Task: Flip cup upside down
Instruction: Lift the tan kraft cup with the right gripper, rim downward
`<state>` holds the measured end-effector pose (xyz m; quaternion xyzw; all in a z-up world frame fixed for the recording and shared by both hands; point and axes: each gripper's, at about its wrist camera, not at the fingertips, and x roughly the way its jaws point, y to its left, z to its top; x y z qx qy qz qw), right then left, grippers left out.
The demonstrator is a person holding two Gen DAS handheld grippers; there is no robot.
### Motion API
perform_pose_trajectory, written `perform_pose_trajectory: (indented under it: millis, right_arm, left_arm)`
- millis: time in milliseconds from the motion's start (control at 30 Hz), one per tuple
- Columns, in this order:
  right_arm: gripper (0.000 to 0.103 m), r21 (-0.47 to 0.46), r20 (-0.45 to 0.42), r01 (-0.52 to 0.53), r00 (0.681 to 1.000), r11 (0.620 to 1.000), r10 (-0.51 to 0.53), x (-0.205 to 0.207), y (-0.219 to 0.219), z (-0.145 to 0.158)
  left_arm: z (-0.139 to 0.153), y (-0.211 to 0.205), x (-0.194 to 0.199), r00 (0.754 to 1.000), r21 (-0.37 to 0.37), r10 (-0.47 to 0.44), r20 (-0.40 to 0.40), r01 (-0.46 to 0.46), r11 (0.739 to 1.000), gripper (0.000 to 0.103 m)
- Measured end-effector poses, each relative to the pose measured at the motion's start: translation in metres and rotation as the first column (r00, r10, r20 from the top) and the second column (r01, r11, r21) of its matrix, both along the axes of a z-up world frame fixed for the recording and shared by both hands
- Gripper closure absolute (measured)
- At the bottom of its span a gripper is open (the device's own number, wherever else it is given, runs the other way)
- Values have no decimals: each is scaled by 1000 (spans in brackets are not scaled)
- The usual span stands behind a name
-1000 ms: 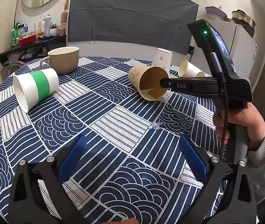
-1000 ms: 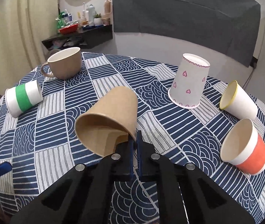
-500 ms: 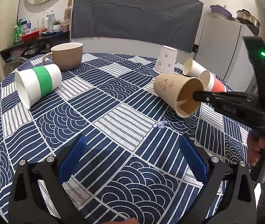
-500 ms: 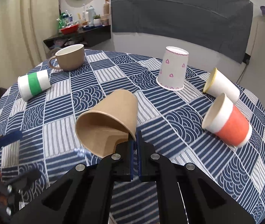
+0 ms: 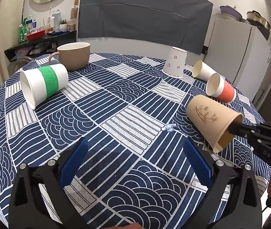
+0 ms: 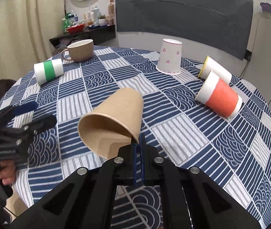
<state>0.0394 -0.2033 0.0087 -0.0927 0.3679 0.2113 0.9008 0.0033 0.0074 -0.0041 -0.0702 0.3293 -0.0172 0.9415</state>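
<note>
Above table, brown cup (image 6: pixel 116 122) mouth-toward-camera, tilted

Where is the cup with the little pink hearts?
The heart-print paper cup stands upside down at the table's far side, just left of the yellow-rimmed cup lying on its side.

Green-banded cup (image 5: pixel 43 84) beside mug (image 5: pixel 74 58)

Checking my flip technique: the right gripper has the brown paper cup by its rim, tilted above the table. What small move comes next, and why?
Probably roll the right gripper further so the brown paper cup turns mouth-down, then lower it. Its mouth faces sideways toward the camera, its base points up and away, and it hangs above the tablecloth. The left gripper is open and idle.
</note>
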Motion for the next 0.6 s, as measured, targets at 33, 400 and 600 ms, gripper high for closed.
perform_pose_trajectory:
  millis: [33,400,600]
  right_arm:
    - [100,2,-1,0,1000,1000,0,-2,-2,0]
    - [90,30,-41,0,999,1000,1,-11,-11,-7]
    - [29,48,-73,5,997,999,-2,-17,-18,-6]
  left_arm:
    - [0,0,0,1000,2,3,1,-3,1000,6]
    - [0,2,3,1000,-7,16,-20,-17,1000,6]
    - [0,1,3,999,9,40,-17,-40,999,6]
